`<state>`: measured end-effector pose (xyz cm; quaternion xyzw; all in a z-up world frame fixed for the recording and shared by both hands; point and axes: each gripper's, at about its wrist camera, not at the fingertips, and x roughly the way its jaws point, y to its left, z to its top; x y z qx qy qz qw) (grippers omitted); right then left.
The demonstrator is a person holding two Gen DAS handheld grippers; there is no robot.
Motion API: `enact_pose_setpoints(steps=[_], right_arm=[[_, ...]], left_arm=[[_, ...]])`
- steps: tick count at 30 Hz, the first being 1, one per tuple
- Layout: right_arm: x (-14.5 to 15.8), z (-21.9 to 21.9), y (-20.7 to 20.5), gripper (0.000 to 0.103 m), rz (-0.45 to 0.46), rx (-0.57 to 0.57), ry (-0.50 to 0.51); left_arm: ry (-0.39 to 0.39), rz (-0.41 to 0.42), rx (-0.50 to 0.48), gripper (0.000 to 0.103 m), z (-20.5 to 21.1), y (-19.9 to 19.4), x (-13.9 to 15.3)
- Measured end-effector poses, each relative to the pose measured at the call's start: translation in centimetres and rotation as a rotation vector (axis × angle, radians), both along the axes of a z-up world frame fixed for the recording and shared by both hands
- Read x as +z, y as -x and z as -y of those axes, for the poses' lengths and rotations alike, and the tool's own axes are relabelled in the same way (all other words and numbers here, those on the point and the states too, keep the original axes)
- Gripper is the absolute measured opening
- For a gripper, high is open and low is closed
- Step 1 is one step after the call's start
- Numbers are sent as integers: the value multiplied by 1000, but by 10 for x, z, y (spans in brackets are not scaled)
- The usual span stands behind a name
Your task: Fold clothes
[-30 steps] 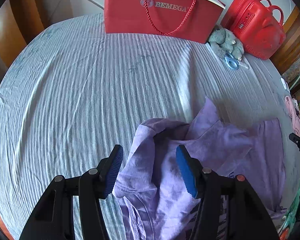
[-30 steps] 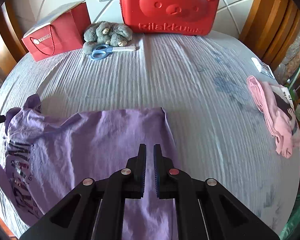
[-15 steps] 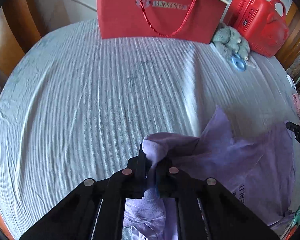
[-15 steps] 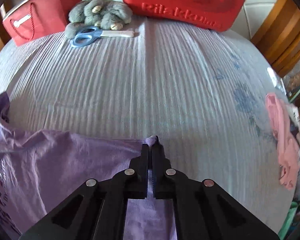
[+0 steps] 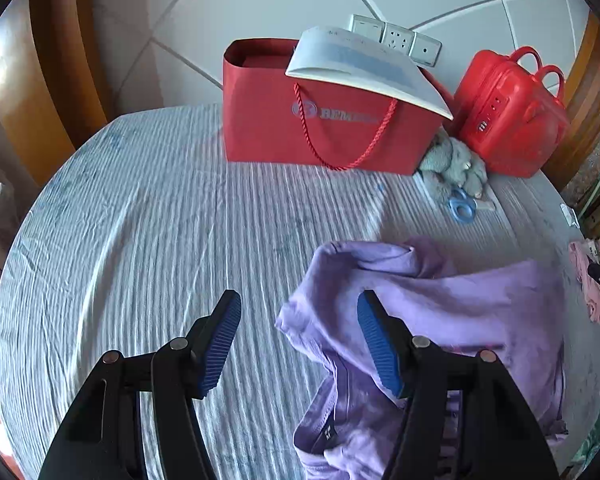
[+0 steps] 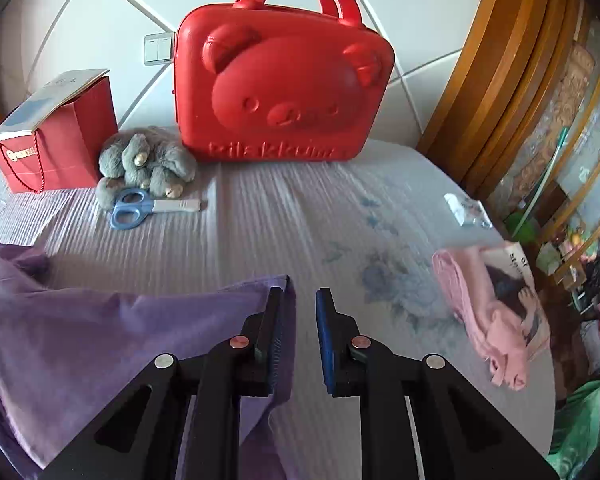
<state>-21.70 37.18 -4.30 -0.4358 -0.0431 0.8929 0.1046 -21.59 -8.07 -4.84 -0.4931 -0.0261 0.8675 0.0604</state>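
Left wrist view: the left tongs [image 5: 299, 334] stood spread wide, gripping nothing, above the striped bed sheet [image 5: 148, 232]. The purple shirt [image 5: 452, 320] lay bunched under the right-hand finger.

Right wrist view: the right tongs [image 6: 305, 334] were released, poised at the purple shirt's [image 6: 112, 332] corner, with a pink garment [image 6: 484, 312] well apart.

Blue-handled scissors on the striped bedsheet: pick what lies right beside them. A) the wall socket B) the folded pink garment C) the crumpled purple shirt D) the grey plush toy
D: the blue-handled scissors lie against the grey plush toy, in front of the red bear-face case.
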Motion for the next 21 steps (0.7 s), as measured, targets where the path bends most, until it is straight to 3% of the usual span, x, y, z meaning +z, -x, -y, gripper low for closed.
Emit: enact_pose_setpoints(steps=[10, 13, 15, 16, 19, 20, 21], right_arm=[[-45, -2, -131, 17, 196, 20, 129], [-52, -4, -164, 26, 230, 15, 196], [-56, -3, -182, 35, 243, 23, 242], [-56, 0, -188, 38, 242, 36, 265], [-62, 15, -199, 43, 255, 94, 293], [-69, 22, -200, 37, 286, 112, 266], [-79, 29, -200, 6, 331, 124, 211]], left_arm=[[11, 138, -125, 62, -27, -77, -37], [29, 163, -162, 61, -44, -84, -48], [53, 186, -186, 35, -53, -90, -56], [50, 202, -196, 10, -56, -94, -60], [60, 200, -183, 8, -55, -111, -60], [62, 197, -176, 7, -53, -117, -58], [59, 193, -168, 7, -49, -124, -55]])
